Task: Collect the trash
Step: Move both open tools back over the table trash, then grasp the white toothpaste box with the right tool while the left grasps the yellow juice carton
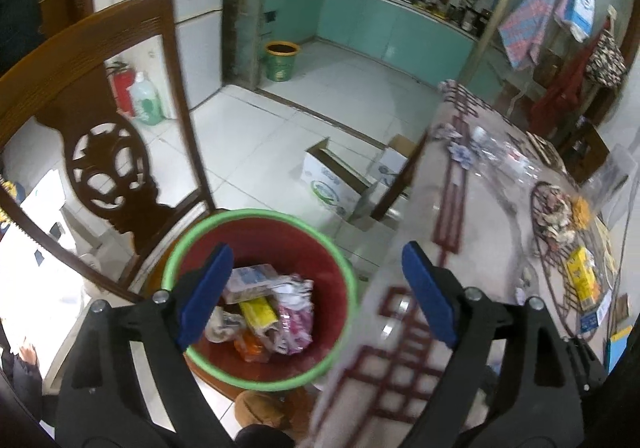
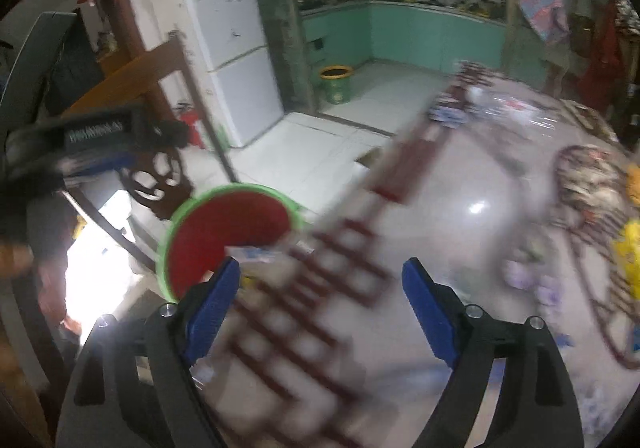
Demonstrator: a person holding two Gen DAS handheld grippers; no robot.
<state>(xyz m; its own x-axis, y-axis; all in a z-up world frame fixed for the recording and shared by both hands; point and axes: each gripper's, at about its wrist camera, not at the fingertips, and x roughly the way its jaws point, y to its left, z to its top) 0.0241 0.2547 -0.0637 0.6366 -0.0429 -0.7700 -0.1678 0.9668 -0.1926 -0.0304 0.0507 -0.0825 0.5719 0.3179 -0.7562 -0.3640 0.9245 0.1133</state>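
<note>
A red bin with a green rim (image 1: pixel 340 260) stands on the floor beside the table and holds several wrappers and cartons (image 1: pixel 264 312). My left gripper (image 1: pixel 318 290) hangs over the bin's right side and the table edge, open, with nothing between its blue pads. The right wrist view is blurred; the same bin (image 2: pixel 176 236) shows at lower left. My right gripper (image 2: pixel 322 302) is open above the table's near edge with nothing held. A yellow carton (image 1: pixel 582 282) and crumpled scraps (image 1: pixel 558 213) lie on the table (image 1: pixel 492 224).
A carved wooden chair (image 1: pixel 108 163) stands left of the bin. An open cardboard box (image 1: pixel 340 183) sits on the floor behind the bin. A green pail (image 1: pixel 281 59) stands by the kitchen doorway. A white fridge (image 2: pixel 232 47) is at the back left.
</note>
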